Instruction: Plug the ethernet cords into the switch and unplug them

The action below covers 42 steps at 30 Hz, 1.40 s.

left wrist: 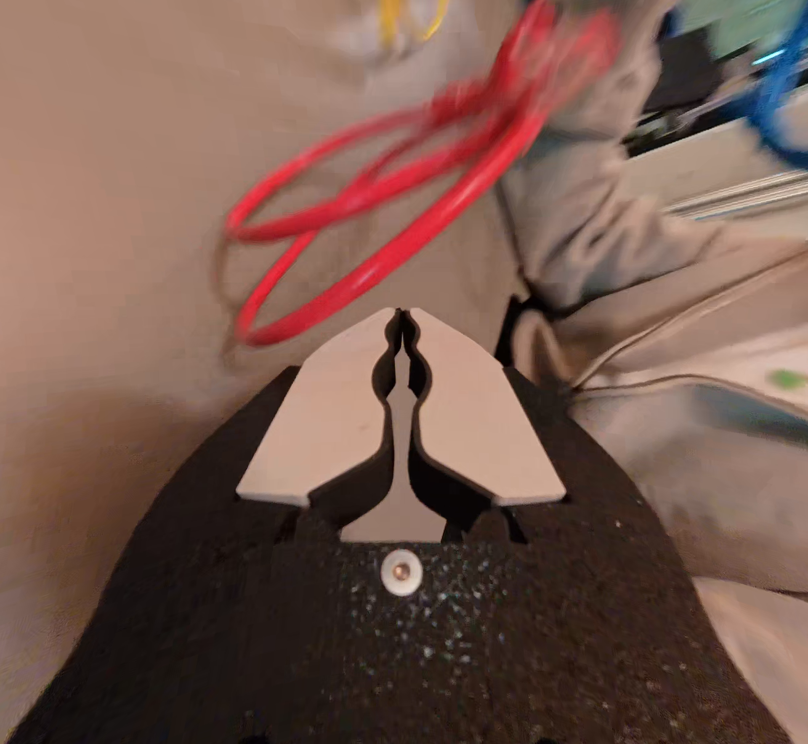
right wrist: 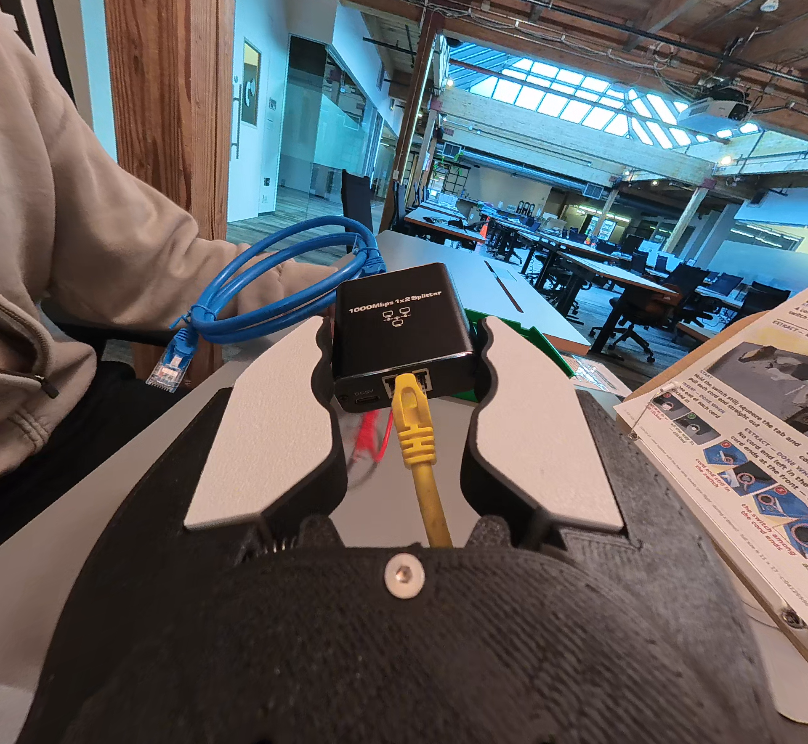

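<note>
In the right wrist view my right gripper (right wrist: 404, 329) is shut on the black switch (right wrist: 393, 321), with a pad against each of its sides. A yellow cord (right wrist: 413, 421) is plugged into one of the front ports and runs back between the fingers. A coiled blue cord (right wrist: 271, 281) lies behind the switch to the left, its plug (right wrist: 172, 362) hanging free. A blurred bit of red cord (right wrist: 371, 434) shows under the switch. In the left wrist view my left gripper (left wrist: 400, 314) is shut, tips together, just short of a coiled red cord (left wrist: 393, 207) on the beige table.
A person's grey sleeve (left wrist: 612, 198) lies right of the red cord and shows in the right wrist view (right wrist: 87, 242). Yellow cord (left wrist: 393, 2) and blue cord (left wrist: 778, 102) are blurred far off. An instruction sheet on a board (right wrist: 721, 439) stands right; a green bin (right wrist: 529, 334) sits behind the switch.
</note>
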{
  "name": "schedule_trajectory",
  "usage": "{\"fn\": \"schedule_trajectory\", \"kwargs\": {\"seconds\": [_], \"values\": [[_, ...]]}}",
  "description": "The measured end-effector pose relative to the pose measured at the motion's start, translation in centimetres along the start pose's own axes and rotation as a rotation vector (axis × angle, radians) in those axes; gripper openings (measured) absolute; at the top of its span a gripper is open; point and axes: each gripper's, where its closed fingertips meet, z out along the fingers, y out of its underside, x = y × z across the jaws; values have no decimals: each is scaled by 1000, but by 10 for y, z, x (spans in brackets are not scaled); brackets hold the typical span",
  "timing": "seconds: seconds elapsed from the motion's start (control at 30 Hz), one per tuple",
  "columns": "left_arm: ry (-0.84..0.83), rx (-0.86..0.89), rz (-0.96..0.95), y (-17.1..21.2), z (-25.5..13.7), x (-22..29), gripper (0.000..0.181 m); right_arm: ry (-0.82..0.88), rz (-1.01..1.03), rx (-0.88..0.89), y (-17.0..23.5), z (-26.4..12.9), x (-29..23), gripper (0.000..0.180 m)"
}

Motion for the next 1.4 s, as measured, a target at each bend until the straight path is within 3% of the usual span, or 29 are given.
{"fn": "schedule_trajectory", "kwargs": {"seconds": [0.13,0.3,0.53,0.63,0.77,0.93,1.13,1.3,1.4], "values": [[-39,-42,23,35,-7,1,0,0,-1,-5,1,-1,0,63],[-167,37,125,29,-9,-2,19,15,-8,6,-2,-8,1,63],[-383,194,304,-44,21,4,36,32,-9,17,-4,-15,2,63],[-626,169,476,-75,27,-14,48,34,-13,20,-6,-18,2,63],[-905,102,710,-124,22,-41,44,47,-16,22,-6,-25,3,63],[-840,-273,922,-154,53,-83,47,53,-24,28,-10,-32,1,63],[-744,-587,877,-159,64,-124,37,41,-33,28,-11,-34,-2,63],[-778,-610,869,-165,57,-145,23,35,-28,32,-9,-36,-2,63],[-745,-495,890,-172,66,-143,28,48,-22,32,-8,-39,0,63]]}}
